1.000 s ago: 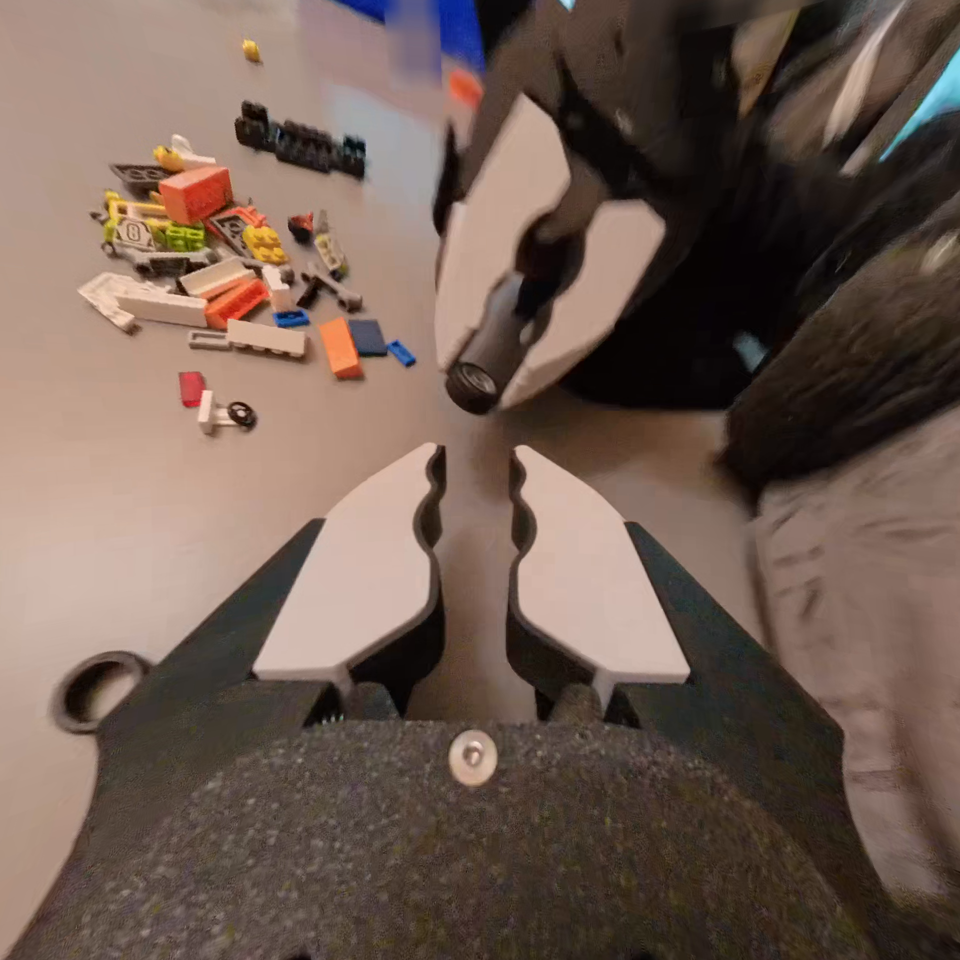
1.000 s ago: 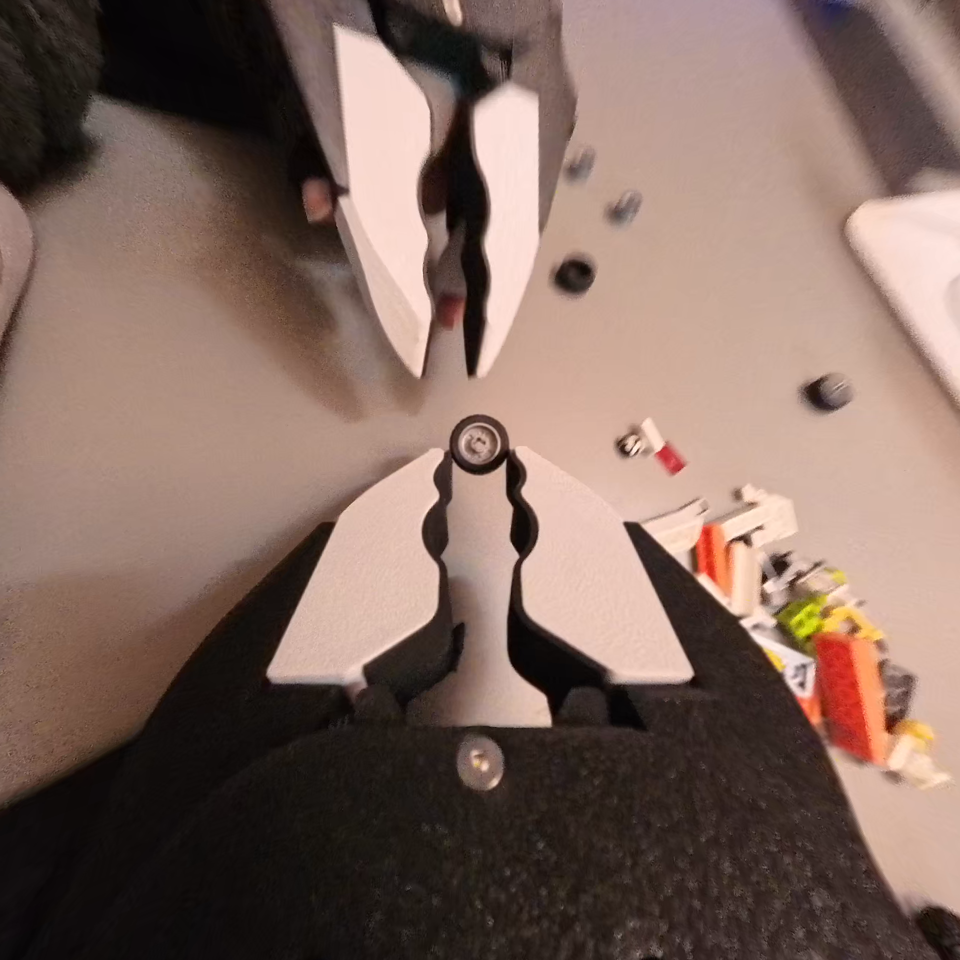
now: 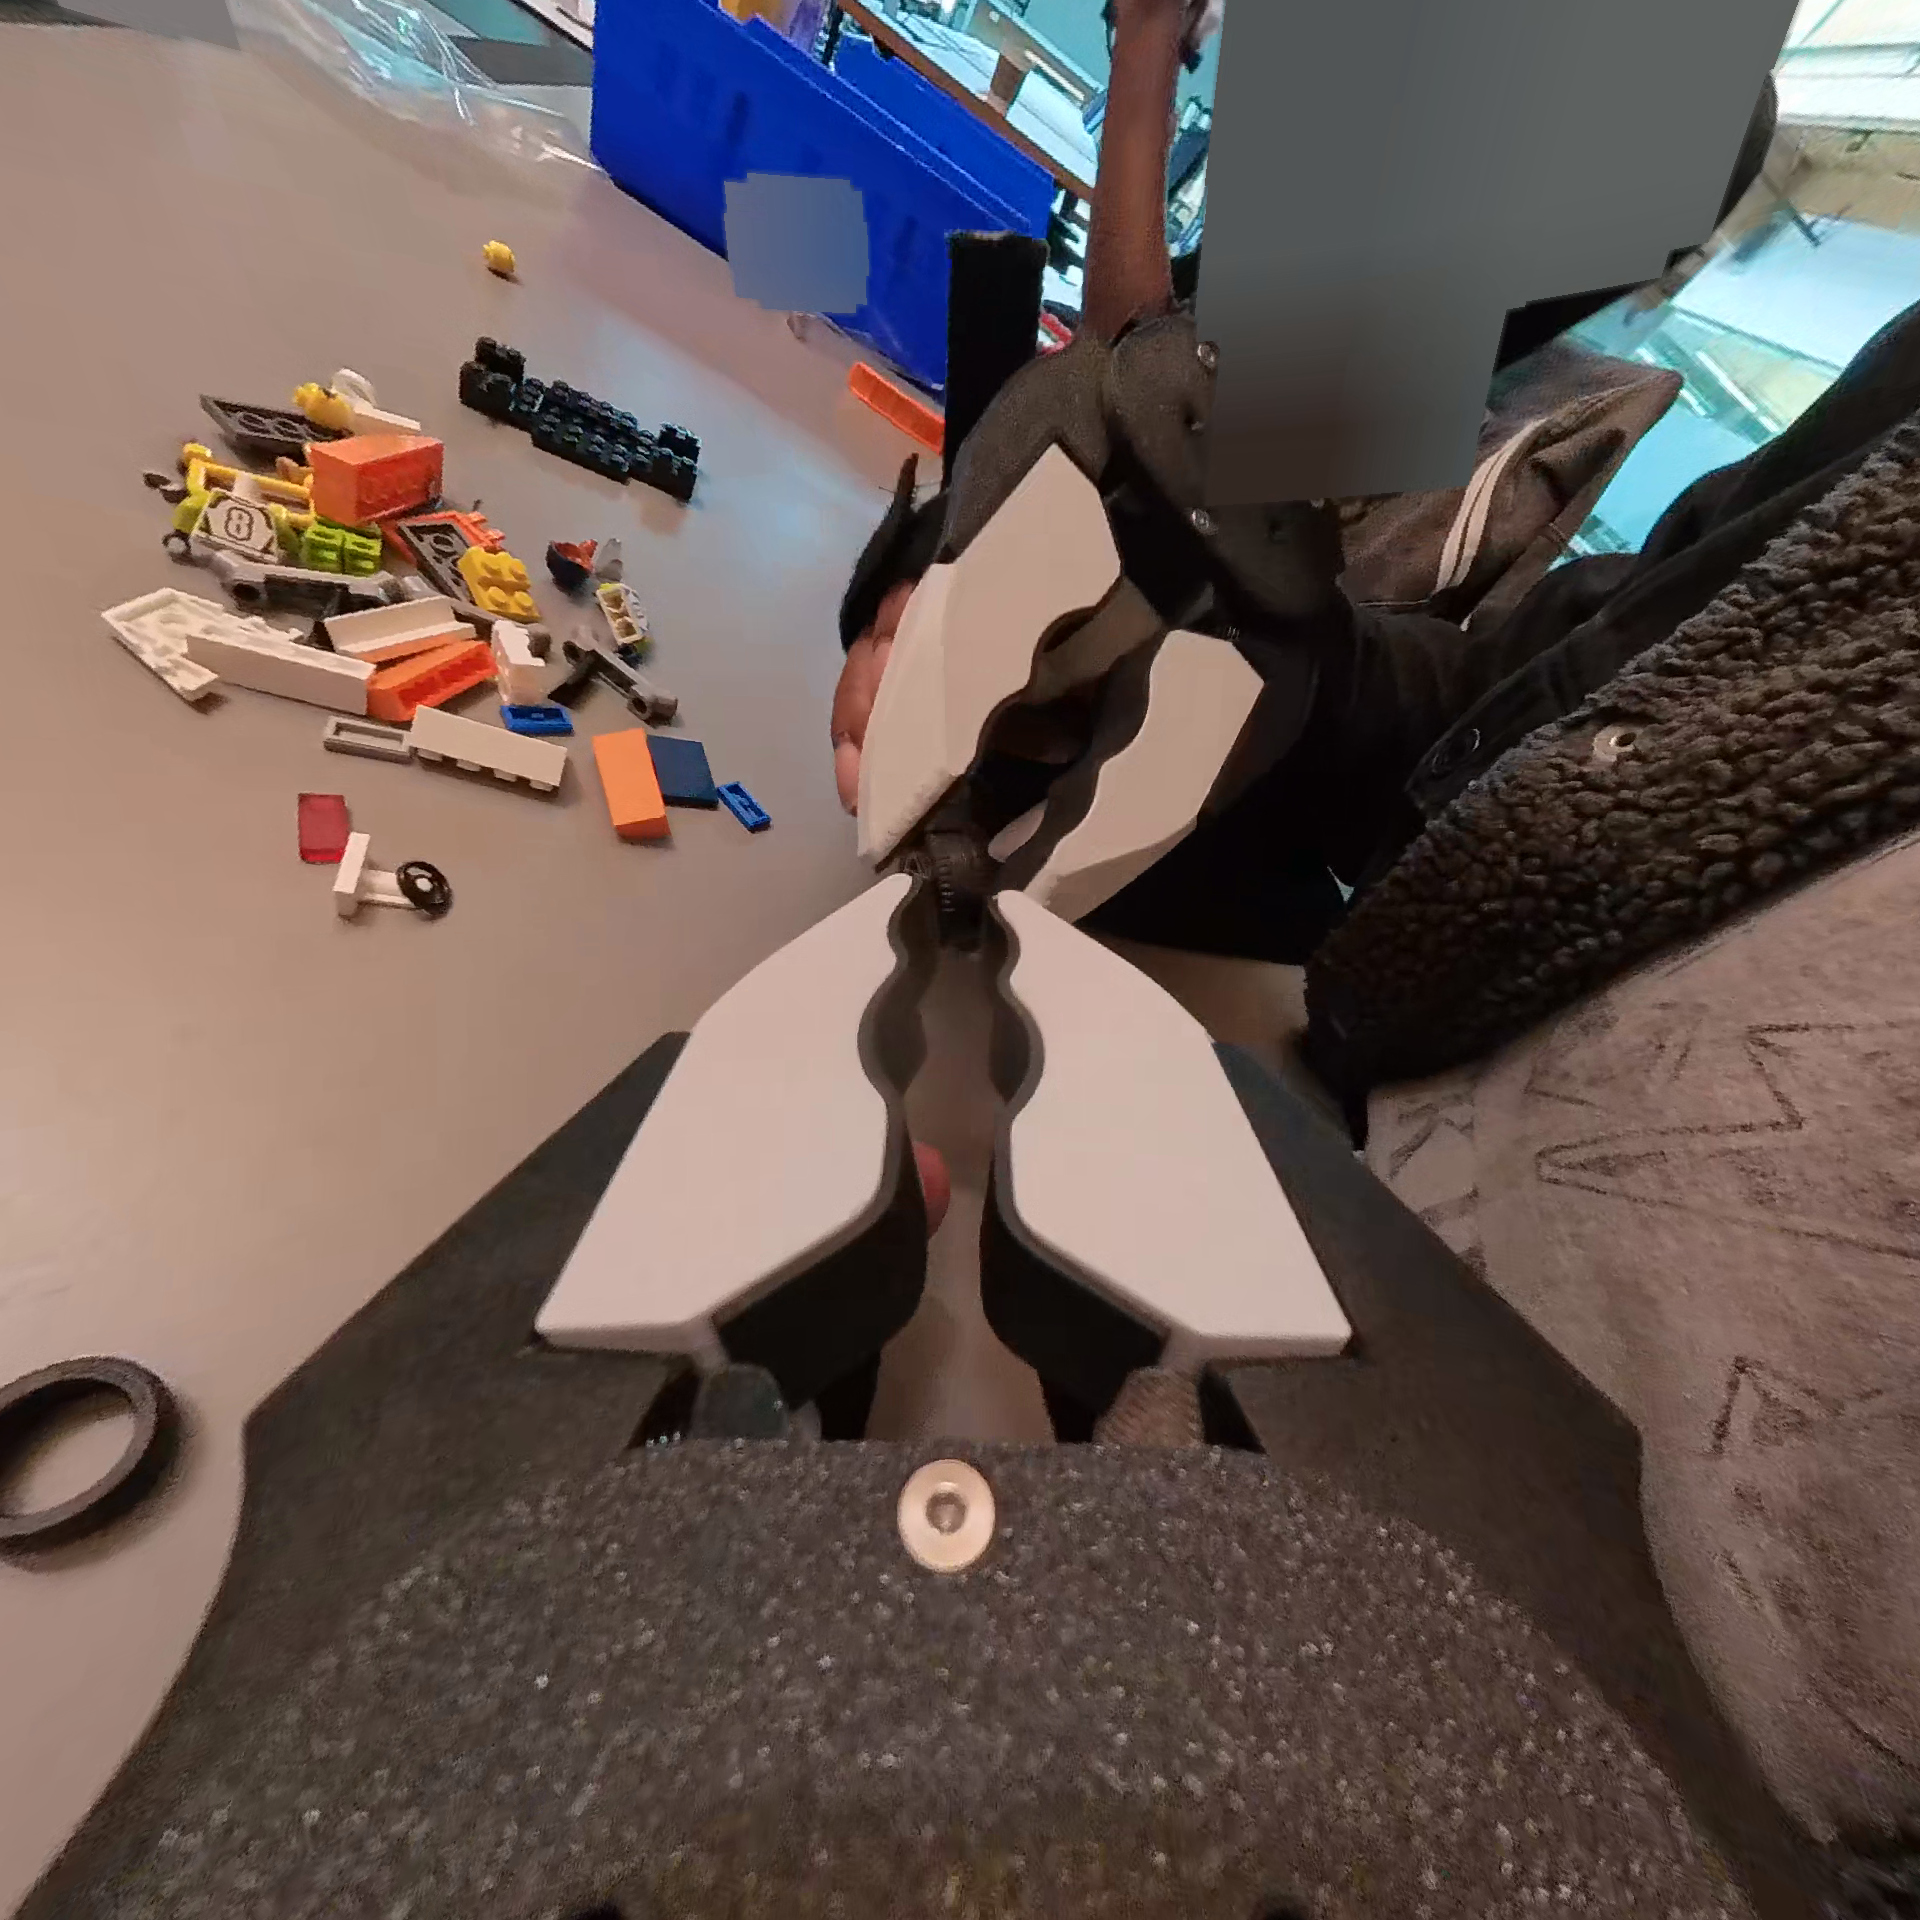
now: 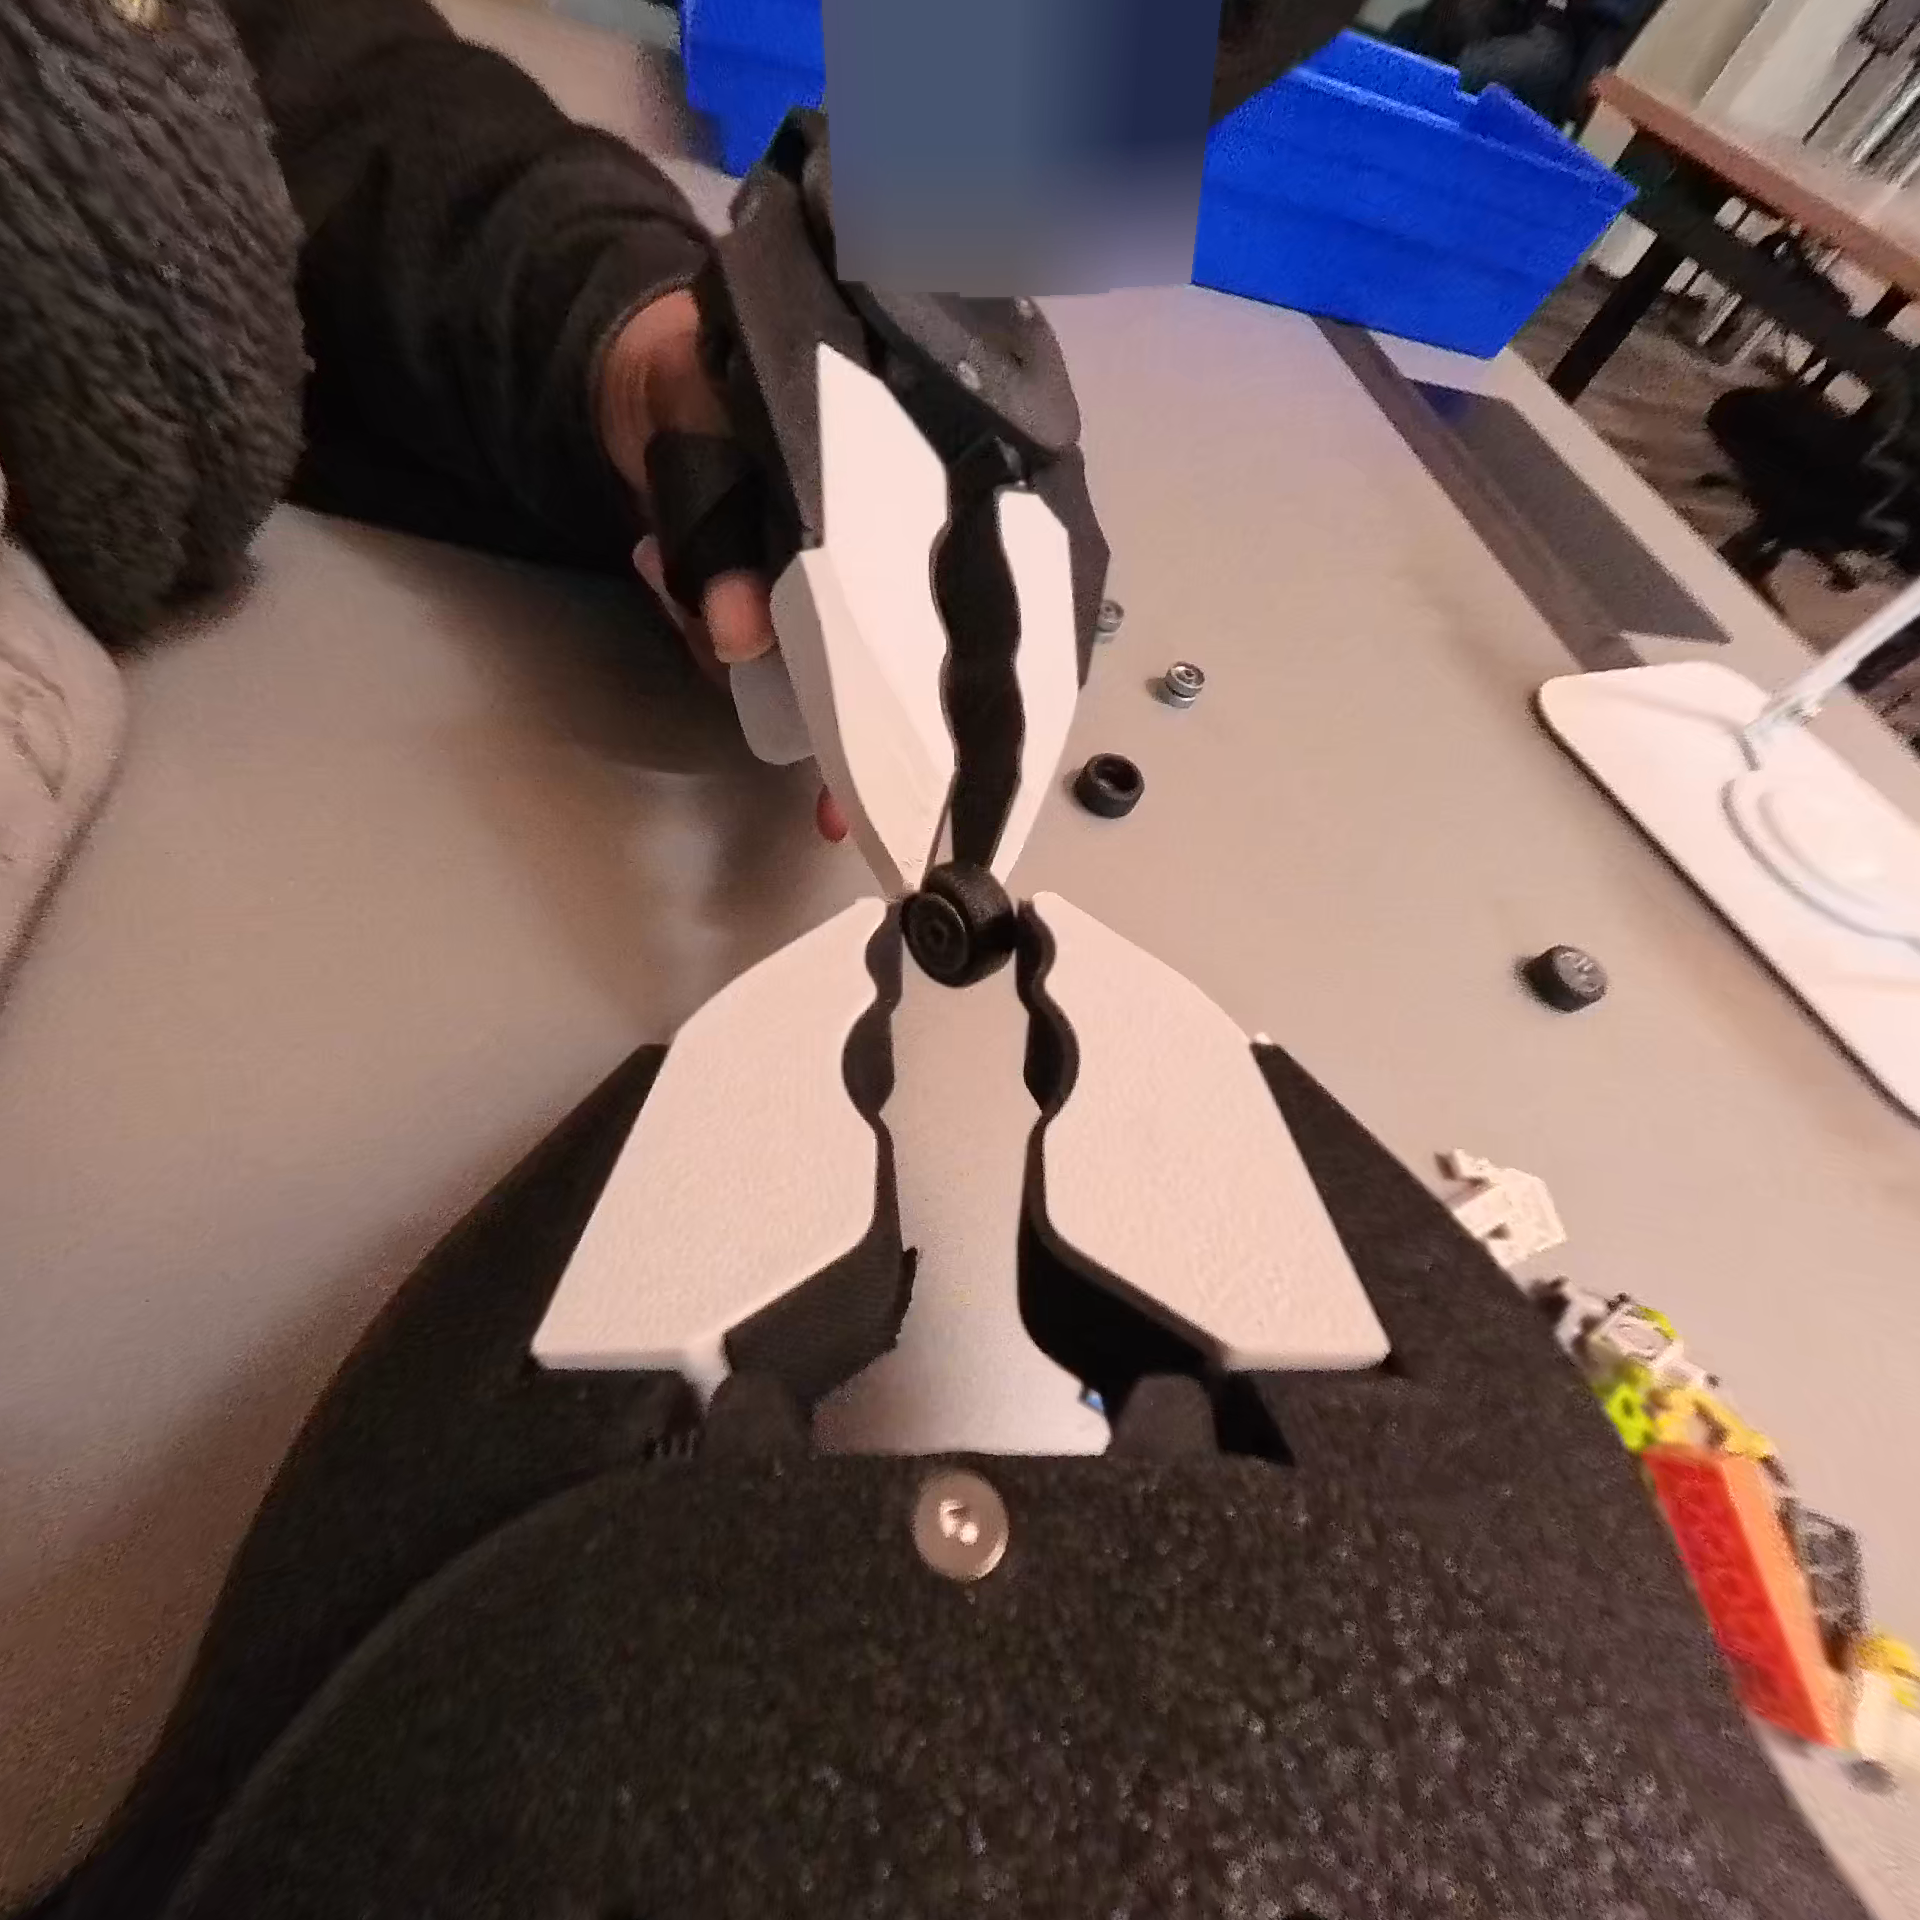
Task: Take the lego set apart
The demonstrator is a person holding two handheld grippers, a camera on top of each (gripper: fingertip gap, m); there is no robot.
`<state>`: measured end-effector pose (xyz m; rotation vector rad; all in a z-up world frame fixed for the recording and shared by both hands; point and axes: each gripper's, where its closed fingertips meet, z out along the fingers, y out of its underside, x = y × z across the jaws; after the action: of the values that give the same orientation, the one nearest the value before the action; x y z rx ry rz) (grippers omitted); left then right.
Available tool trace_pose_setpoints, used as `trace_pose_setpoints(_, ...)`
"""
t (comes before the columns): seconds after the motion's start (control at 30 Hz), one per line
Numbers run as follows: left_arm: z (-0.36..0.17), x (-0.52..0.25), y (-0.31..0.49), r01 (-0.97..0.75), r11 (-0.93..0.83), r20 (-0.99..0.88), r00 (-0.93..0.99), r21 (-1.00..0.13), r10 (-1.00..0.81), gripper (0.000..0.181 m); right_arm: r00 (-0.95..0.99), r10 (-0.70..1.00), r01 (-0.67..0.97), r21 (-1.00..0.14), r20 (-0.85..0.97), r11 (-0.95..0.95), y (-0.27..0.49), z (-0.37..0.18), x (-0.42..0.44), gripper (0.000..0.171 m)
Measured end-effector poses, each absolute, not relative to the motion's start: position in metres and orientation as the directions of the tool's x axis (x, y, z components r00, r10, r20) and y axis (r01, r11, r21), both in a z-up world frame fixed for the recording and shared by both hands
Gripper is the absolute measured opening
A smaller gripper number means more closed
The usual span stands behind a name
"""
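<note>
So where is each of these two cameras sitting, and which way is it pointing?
Left wrist view: sits on the left gripper, looking along its fingers across the grey table at the right gripper, with loose bricks to its left; a sleeve shows.
Right wrist view: sits on the right gripper, facing the left gripper and the hand holding it.
Shared: both grippers meeting at one small black wheel.

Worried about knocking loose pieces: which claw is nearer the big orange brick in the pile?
Right. The orange brick lies close beside the right claw, by its body; the left claw faces it, with the brick far off to its front-left. Both pinch the small black wheel.
</note>
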<state>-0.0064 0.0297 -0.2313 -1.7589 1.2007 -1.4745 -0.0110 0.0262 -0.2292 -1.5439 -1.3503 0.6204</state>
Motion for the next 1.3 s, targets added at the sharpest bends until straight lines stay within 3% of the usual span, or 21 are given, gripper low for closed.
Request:
trace_pose_setpoints(0.2, -0.231, -0.010, 0.043, -0.250, -0.469, 0.469, 0.061, -0.847, -0.881, 0.008, 0.376, 0.916, 0.416, -0.909, 0.138, -0.034, 0.040, -0.217, 0.000, 0.015)
trace_pose_setpoints(0.6, -0.227, -0.012, 0.046, -0.219, -0.514, 0.513, 0.065, -0.829, -0.856, 0.000, 0.495, 0.824, 0.517, -0.856, 0.275, -0.025, 0.047, -0.230, -0.013, 0.015)
trace_pose_setpoints(0.8, -0.241, -0.029, 0.075, -0.296, -0.450, 0.401, 0.214, -0.843, -0.891, 0.000, 0.519, 0.844, 0.500, -0.849, 0.134, -0.173, 0.056, -0.245, 0.006, 0.016)
trace_pose_setpoints(0.93, -0.250, -0.053, 0.106, -0.351, -0.420, 0.303, 0.342, -0.837, -0.890, 0.012, 0.489, 0.863, 0.569, -0.795, 0.123, -0.210, 0.059, -0.263, 0.009, 0.018)
trace_pose_setpoints(1.1, -0.262, -0.054, 0.108, -0.418, -0.385, 0.244, 0.352, -0.823, -0.904, 0.018, 0.445, 0.879, 0.638, -0.750, 0.173, -0.175, 0.084, -0.274, 0.004, 0.021)
trace_pose_setpoints(1.3, -0.260, -0.052, 0.107, -0.411, -0.369, 0.229, 0.350, -0.833, -0.908, 0.016, 0.253, 0.935, 0.768, -0.639, 0.249, -0.038, 0.138, -0.288, -0.010, 0.043)
